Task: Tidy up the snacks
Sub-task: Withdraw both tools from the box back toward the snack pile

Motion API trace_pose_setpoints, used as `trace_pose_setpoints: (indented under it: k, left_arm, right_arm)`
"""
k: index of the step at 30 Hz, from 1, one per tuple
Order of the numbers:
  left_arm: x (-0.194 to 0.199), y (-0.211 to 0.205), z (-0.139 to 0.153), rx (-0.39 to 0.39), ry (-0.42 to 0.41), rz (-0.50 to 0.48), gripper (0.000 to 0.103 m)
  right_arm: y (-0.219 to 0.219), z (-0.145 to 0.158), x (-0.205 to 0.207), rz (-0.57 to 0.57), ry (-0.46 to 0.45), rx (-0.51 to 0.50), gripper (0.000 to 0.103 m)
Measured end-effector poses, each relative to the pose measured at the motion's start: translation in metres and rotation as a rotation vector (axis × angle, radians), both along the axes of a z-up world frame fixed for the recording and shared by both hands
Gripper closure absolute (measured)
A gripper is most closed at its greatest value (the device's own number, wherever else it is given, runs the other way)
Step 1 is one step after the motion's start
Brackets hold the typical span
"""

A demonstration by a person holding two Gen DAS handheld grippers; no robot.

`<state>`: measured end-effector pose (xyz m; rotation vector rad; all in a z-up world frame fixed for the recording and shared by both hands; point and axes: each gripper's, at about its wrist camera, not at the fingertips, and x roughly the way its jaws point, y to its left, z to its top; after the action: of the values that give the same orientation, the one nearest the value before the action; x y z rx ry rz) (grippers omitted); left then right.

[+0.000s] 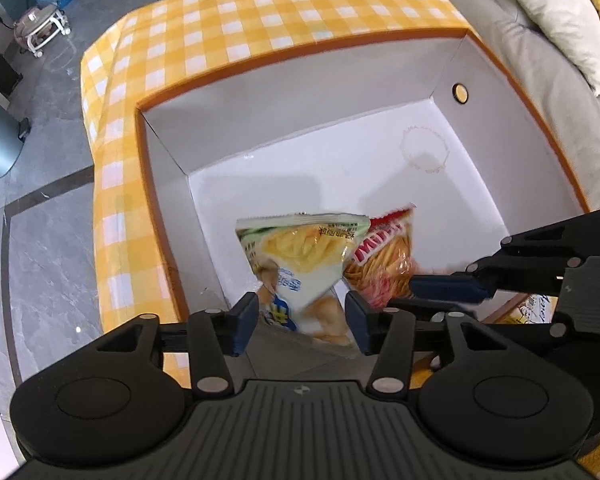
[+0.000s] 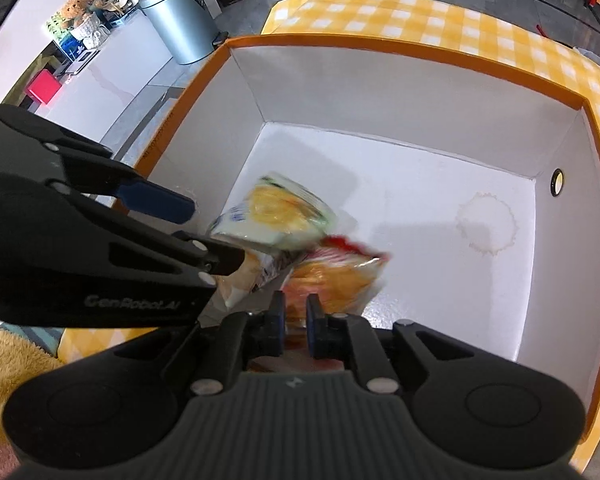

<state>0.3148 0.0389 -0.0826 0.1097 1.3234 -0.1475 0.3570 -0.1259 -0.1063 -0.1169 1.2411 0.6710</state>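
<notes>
You're mid-drop over the box (image 1: 496, 80): left claw (image 1: 300, 322) wide open around the green bag (image 1: 300, 256), right claw (image 2: 296, 322) pinching the red bag (image 2: 340, 276) at 12 o'clock, so release next.

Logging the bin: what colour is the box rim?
Orange box rim, white inside; clearest in the right wrist view.

My two grippers, side by side

My left gripper (image 1: 300, 320) points down with its blue fingers (image 1: 244, 322) spread wide apart. My right gripper (image 2: 294, 326) sits just beside it, fingers (image 2: 314, 326) squeezed close together with only a thin gap.
</notes>
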Motion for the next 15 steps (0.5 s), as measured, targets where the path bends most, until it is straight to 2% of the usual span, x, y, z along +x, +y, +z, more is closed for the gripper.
trace_pose_setpoints:
  k: [1, 3, 5, 8, 15]
  left_arm:
    - [-0.003, -0.001, 0.003, -0.003, -0.009, -0.003, 0.039]
    - [-0.008, -0.001, 0.01, -0.004, -0.028, -0.001, 0.039]
    - [-0.013, -0.001, 0.017, -0.009, -0.048, 0.0, 0.039]
    - [-0.023, -0.002, 0.029, -0.015, -0.09, 0.008, 0.039]
    - [-0.054, -0.003, 0.051, -0.023, -0.21, 0.028, 0.039]
  right_arm:
    - [0.0, 0.002, -0.001, -0.005, -0.003, 0.001, 0.075]
    - [-0.002, 0.007, -0.003, -0.016, -0.013, 0.002, 0.062]
    - [-0.003, 0.013, -0.007, -0.017, -0.025, 0.003, 0.06]
    - [-0.007, 0.022, -0.012, -0.033, -0.053, 0.005, 0.051]
    - [-0.021, 0.046, -0.036, -0.079, -0.163, 0.034, 0.038]
